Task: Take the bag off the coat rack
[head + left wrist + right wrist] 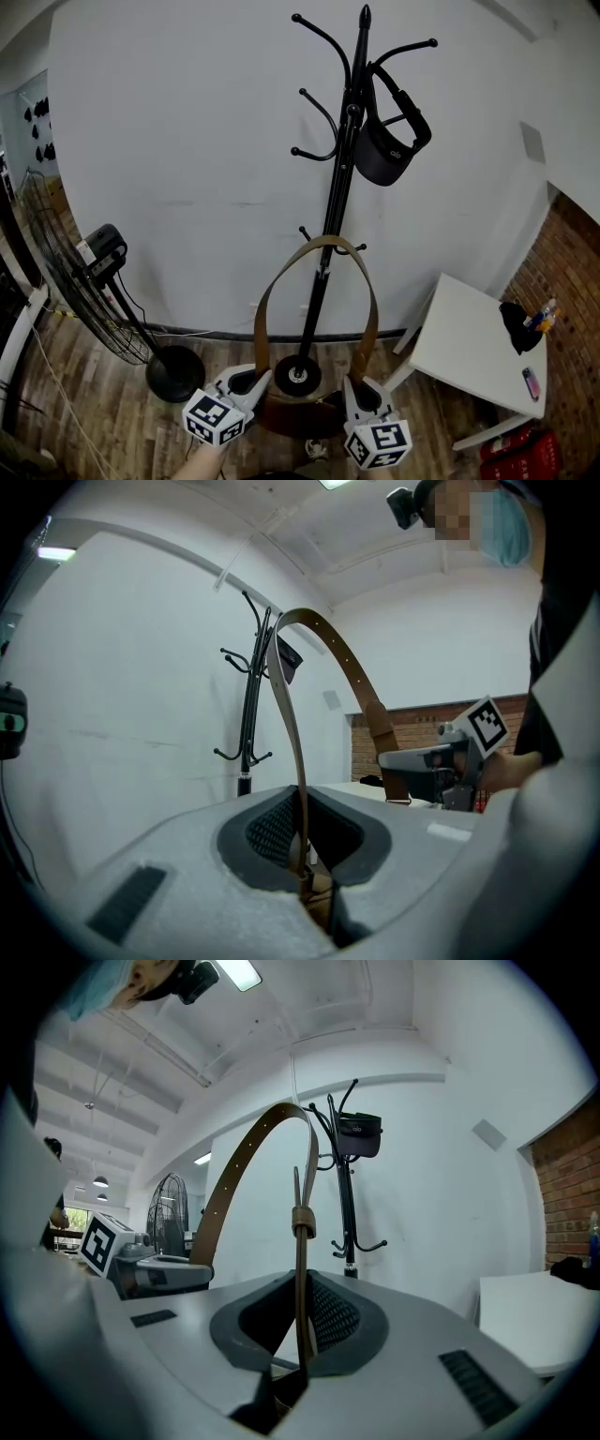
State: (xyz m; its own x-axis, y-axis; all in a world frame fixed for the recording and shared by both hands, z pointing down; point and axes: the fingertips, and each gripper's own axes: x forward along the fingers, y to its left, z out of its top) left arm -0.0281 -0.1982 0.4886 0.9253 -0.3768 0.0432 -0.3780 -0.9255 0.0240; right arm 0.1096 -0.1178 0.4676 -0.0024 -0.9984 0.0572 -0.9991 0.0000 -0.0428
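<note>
Brown strap (265, 300) arching up between claws. Left claw (259, 379) clamping one strap end, right claw (352, 384) clamping the other, just above bag (302, 414), which is hanging low before rack (343, 159). Loop top near lower hooks (303, 231); unclear if free. Best: raising both ends evenly, drawing loop back off rack.

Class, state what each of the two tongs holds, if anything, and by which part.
Both hold the brown bag by its strap. The left tongs clamp the strap's left end and the right tongs its right end, low down near the bag.
</note>
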